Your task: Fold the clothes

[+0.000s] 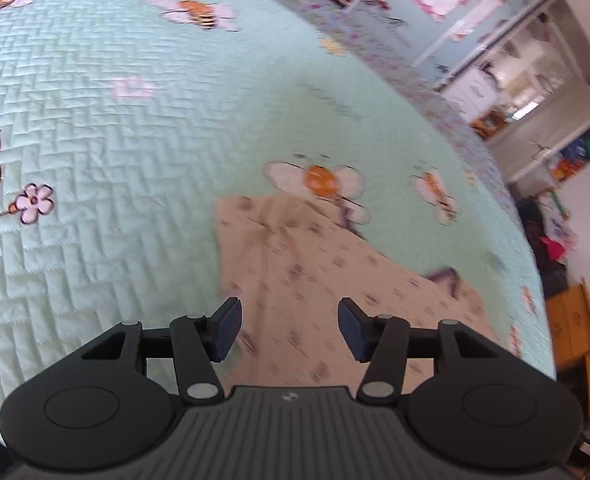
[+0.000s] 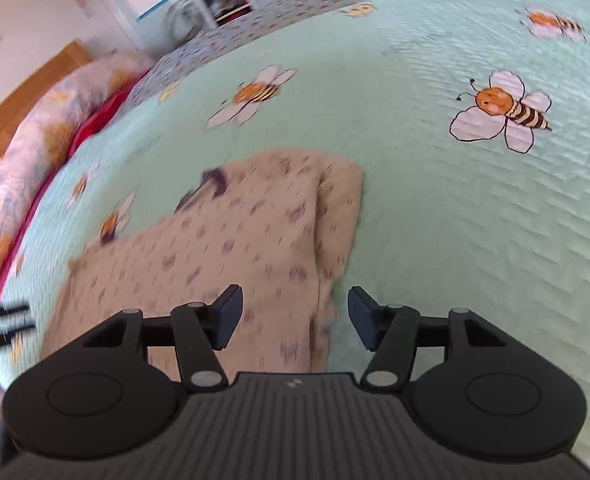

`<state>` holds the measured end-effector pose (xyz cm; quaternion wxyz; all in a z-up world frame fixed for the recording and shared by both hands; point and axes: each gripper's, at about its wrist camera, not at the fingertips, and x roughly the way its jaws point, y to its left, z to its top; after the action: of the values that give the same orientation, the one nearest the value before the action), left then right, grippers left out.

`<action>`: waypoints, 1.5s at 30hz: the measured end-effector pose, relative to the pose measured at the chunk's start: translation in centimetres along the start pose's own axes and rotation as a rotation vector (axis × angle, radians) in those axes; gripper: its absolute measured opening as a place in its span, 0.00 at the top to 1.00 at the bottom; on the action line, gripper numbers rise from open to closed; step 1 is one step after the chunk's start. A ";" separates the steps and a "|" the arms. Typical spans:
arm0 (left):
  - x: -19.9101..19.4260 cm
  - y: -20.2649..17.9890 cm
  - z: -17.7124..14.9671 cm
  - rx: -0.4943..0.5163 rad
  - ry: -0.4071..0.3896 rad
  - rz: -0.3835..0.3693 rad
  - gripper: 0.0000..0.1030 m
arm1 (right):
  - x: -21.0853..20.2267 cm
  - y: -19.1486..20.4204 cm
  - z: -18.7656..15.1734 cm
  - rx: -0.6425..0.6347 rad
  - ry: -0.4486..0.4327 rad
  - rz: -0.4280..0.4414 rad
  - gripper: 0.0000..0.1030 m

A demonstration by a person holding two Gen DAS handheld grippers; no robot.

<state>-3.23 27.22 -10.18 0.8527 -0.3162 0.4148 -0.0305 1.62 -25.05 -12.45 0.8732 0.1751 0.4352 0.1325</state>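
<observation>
No legible text, label or number shows anywhere.

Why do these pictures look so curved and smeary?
Both wrist views: a fisheye lens bulges the mint-green quilted bedspread. Left view: the beige patterned garment and the shelves are motion-blurred. Right view: the garment is smeared, the black tongs sharp.

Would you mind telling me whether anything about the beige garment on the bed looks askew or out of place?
The beige garment lies mostly flat on the green bee quilt, but its right edge is bunched into a loose, rumpled fold rather than a clean crease. A dark purple trim piece pokes out at the far side. Nothing looks damaged.
</observation>
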 end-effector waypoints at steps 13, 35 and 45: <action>-0.8 6.0 -9.7 -0.416 0.152 -0.047 0.43 | -1.7 -7.0 -11.8 0.736 0.019 0.308 0.39; 0.0 6.3 -9.6 -0.445 0.161 -0.060 0.61 | -3.6 -4.3 -12.4 0.664 -0.029 0.094 0.86; -3.6 5.8 -5.6 -0.311 -0.015 -0.011 0.53 | -6.8 4.3 -8.4 0.300 -0.191 0.097 0.68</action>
<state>-10.90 30.07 -13.50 0.7964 -0.4470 0.4062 0.0318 -9.52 -22.18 -10.46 0.8672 0.3358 0.3564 0.0907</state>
